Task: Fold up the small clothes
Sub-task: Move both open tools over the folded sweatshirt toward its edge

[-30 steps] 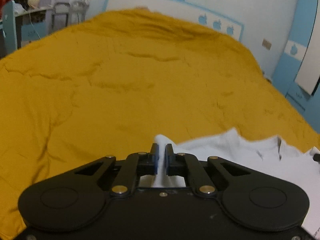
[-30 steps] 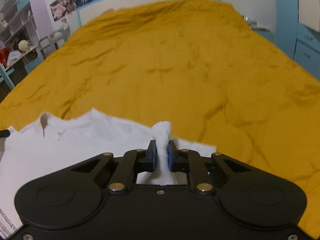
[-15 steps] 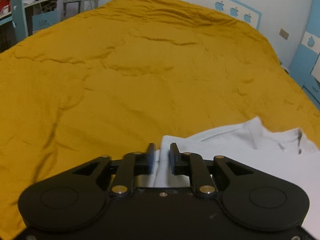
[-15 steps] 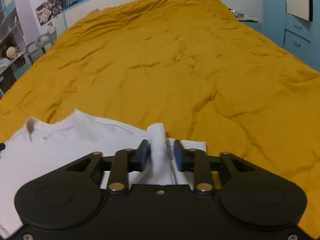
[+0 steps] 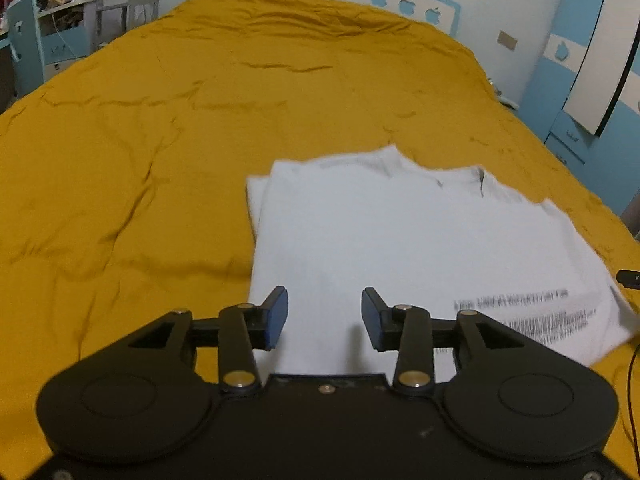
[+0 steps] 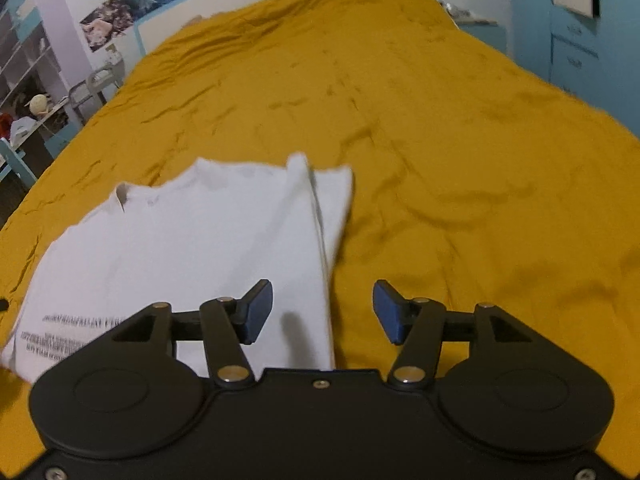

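A small white T-shirt [image 5: 400, 240] lies flat on the mustard-yellow bedspread [image 5: 140, 152], folded, with its collar at the far edge and lines of black print near its near edge. My left gripper [image 5: 324, 316] is open and empty, raised above the shirt's near left part. In the right wrist view the same shirt [image 6: 192, 248] lies to the left, with a folded sleeve layer along its right edge. My right gripper [image 6: 322, 312] is open and empty, over the shirt's near right edge and the bedspread [image 6: 460, 160].
The bed fills most of both views. A white and blue headboard [image 5: 408, 0] stands at the far end. Blue cabinets [image 5: 580, 112] stand to the right, and a desk with chairs [image 5: 60, 36] and shelves [image 6: 28, 76] to the left.
Both grippers were shut on pinched folds of the white shirt one second ago. They have opened, let go of the cloth and pulled back and up. The shirt now lies flat.
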The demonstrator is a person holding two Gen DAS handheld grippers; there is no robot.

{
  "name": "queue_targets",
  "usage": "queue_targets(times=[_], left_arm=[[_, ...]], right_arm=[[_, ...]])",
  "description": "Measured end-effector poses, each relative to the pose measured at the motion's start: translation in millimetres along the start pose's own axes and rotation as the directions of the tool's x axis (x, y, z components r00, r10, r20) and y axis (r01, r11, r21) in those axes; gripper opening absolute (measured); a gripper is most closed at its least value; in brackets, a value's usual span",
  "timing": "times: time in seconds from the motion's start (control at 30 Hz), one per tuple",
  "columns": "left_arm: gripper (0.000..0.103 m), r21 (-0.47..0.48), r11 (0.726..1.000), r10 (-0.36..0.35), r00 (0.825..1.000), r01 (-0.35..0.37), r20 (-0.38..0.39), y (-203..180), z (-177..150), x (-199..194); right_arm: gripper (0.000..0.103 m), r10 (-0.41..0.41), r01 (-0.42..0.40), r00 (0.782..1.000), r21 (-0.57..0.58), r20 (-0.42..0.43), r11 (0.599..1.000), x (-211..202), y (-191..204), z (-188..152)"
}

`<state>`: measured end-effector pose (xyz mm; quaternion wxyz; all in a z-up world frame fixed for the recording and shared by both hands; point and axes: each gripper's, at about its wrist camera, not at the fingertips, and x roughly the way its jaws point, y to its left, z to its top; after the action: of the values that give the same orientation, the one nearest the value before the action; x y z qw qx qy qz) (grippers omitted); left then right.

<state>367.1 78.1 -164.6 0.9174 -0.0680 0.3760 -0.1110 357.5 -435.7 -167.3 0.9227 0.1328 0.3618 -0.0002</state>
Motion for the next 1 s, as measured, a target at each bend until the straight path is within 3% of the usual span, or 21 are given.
queue_targets(times=[0.13,0.17,0.2,0.23,0.4,0.63,0.67,0.73,0.8,0.93,1.0], left_arm=[[0.042,-0.082,0.997,-0.019,0.999,0.015,-0.041,1,-25,-3],[0.042,-0.095,0.995,-0.017,0.999,0.012,-0.049,1,-29,0],[0.042,-0.1,0.995,-0.013,0.998,0.007,-0.055,1,-34,2],[0.041,-0.098,0.995,-0.009,0.998,0.003,-0.061,2,-36,5],[0.04,-0.116,0.993,0.004,0.997,-0.013,-0.08,6,-34,13],[0.042,-0.127,0.992,0.014,0.996,-0.025,-0.09,15,-38,20],[0.042,-0.125,0.992,0.014,0.996,-0.026,-0.089,14,-37,18],[0.042,-0.136,0.99,0.01,0.996,-0.022,-0.085,13,-33,11],[0.053,-0.154,0.988,-0.004,0.997,-0.008,-0.073,14,-30,1],[0.055,-0.148,0.989,0.009,0.999,-0.015,-0.044,15,-24,-17],[0.064,-0.157,0.987,0.022,0.999,-0.029,-0.041,19,-22,-24]], right_arm=[[0.055,0.002,-0.001,0.999,0.018,-0.036,1.0,-1,-2,-14],[0.048,0.003,-0.002,0.999,0.017,-0.049,1.0,0,-1,-18],[0.021,0.008,-0.007,0.998,0.015,-0.067,1.0,3,0,-21],[0.013,0.021,-0.019,0.996,0.02,-0.087,1.0,5,1,-24],[0.003,-0.014,0.015,1.0,0.036,-0.027,0.999,-10,5,-25],[0.007,-0.037,0.041,0.996,0.044,-0.084,0.998,10,-6,-41],[0.011,-0.042,0.046,0.996,0.05,-0.075,0.998,10,-6,-42],[0.031,-0.064,0.067,0.997,0.067,-0.051,0.995,2,-4,-42],[0.037,-0.106,0.107,0.994,0.051,-0.019,0.993,-10,3,-41],[0.038,-0.096,0.098,0.994,-0.032,0.058,0.995,-40,40,-42],[0.035,-0.073,0.077,0.994,-0.06,0.076,0.995,-48,64,-43]])
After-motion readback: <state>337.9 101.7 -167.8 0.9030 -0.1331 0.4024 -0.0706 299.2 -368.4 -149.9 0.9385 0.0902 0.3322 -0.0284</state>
